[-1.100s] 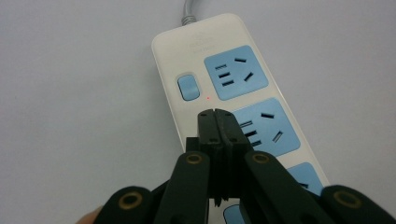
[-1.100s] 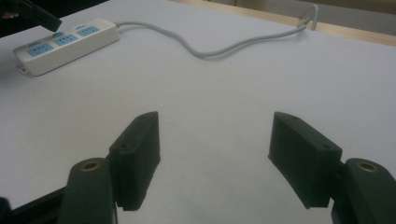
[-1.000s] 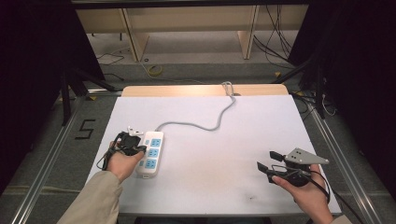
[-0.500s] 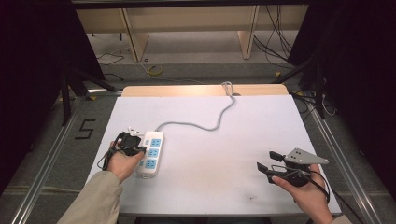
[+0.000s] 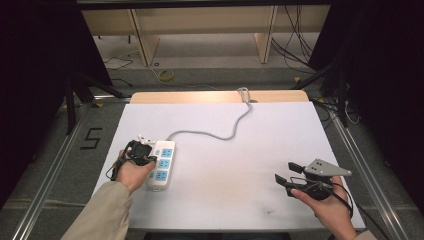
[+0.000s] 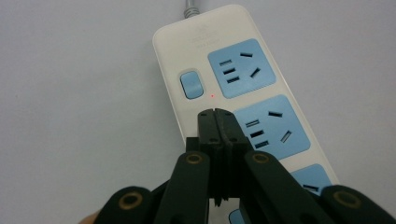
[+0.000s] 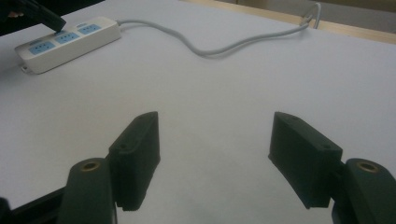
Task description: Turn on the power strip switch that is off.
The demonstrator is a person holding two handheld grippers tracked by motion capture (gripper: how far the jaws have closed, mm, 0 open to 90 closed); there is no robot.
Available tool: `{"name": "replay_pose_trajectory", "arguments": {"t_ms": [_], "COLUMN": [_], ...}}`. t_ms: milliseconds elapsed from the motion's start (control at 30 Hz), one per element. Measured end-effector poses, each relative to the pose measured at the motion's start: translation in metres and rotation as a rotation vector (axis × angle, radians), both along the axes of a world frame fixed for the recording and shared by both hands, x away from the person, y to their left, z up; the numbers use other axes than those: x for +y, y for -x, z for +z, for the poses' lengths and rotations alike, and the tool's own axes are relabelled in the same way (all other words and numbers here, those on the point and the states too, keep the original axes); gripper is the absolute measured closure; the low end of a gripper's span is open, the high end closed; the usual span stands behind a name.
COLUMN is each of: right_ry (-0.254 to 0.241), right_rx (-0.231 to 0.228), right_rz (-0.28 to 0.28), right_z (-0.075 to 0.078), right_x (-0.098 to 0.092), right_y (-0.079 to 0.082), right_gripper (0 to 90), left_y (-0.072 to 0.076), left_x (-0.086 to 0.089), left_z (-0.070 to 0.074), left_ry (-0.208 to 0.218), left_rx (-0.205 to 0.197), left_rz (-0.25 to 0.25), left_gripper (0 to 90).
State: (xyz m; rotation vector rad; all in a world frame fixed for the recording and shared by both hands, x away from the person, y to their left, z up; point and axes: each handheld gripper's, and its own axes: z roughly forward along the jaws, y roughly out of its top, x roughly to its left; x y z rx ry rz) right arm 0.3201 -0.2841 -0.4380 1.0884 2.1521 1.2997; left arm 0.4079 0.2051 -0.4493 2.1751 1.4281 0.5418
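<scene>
A white power strip [image 5: 162, 164] with blue sockets lies at the left of the white table [image 5: 240, 165]. Its grey cable [image 5: 220, 133] runs to the far edge. My left gripper [image 5: 151, 159] is shut with nothing between its jaws. In the left gripper view its tips [image 6: 215, 115] sit over the power strip [image 6: 243, 70], just below the blue switch [image 6: 192, 84], beside a small red light. Whether they touch the casing I cannot tell. My right gripper [image 5: 284, 173] is held low at the right front, open and empty [image 7: 215, 127]. Its view shows the strip [image 7: 65, 39] far off.
A small white object [image 5: 145, 137] lies by the strip's far left corner. A wooden strip [image 5: 215, 96] borders the table's far edge. Metal rails run along both sides. The floor at left has a "5" marker [image 5: 92, 138].
</scene>
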Motion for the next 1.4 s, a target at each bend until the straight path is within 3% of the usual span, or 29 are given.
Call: {"name": "replay_pose_trajectory", "arguments": {"t_ms": [767,1400], "right_ry": [0.001,0.004], "right_rx": [0.004,0.004], "right_rz": [-0.002,0.005], "right_z": [0.000,0.000], "right_x": [0.001,0.001], "right_y": [0.000,0.001], "right_gripper": [33.6,33.6], "left_y": [-0.005,-0.011], "left_x": [-0.003,-0.008], "left_z": [0.001,0.004], "left_ry": [-0.020,-0.053], "left_rx": [0.038,0.092], "left_rz": [0.011,0.013], "left_gripper": [90.0,90.0]}}
